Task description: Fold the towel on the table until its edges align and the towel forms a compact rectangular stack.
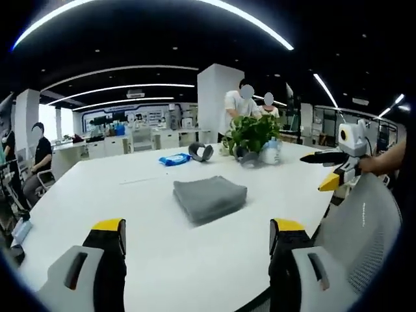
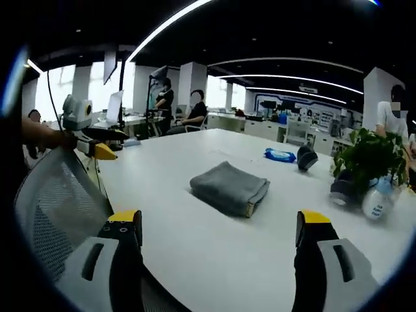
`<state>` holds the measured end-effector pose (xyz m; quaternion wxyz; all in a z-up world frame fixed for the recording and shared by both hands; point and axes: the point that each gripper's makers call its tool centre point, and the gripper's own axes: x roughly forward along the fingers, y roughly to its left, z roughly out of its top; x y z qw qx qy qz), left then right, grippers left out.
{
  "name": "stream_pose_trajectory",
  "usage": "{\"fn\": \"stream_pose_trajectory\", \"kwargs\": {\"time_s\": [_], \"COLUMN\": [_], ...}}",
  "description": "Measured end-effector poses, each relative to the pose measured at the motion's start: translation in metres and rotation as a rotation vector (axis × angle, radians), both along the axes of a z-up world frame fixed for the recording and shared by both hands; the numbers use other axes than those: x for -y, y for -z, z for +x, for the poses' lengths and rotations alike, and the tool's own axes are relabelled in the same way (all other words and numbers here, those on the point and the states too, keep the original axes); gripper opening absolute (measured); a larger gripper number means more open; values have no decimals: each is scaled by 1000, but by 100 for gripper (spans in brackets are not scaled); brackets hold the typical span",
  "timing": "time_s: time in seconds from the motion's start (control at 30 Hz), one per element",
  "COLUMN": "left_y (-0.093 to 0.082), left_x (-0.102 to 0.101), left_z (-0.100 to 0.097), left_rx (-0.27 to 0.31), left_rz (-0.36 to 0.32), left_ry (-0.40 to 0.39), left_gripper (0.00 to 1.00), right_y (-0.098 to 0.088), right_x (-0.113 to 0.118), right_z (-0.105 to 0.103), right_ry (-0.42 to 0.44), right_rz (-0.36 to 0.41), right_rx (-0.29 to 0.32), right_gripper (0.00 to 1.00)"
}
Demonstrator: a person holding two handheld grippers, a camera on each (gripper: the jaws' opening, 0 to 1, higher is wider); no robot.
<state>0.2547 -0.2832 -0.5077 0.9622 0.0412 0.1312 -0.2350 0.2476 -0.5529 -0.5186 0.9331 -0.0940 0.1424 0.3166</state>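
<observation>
One white tabletop (image 1: 156,195) spreads ahead of both tools in an open office with strip ceiling lights and seated people far off. The gray towel (image 1: 209,197), folded into a thick stack, lies ahead between the wide-apart, empty jaws of the left hand-held gripper (image 1: 198,237). The right hand-held gripper (image 2: 220,229) also gapes empty, towel just beyond. A potted plant (image 1: 252,133) and blue packet (image 1: 174,158) sit farther off; any writing is unreadable.
</observation>
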Motion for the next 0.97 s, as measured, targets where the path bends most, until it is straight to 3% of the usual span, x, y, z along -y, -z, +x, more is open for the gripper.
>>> {"fn": "stream_pose_trajectory", "kwargs": {"time_s": [0.4,0.97], "left_y": [8,16], "left_x": [-2,0], "left_z": [-2,-5], "left_rx": [-33,-64], "left_rz": [32,62], "left_ry": [9,22], "left_gripper": [94,92], "right_y": [7,19], "right_x": [-2,-3], "right_z": [0,-5], "right_ry": [1,-19], "right_rz": [-3,-72], "right_rx": [-38,-84], "right_gripper": [97,93]}}
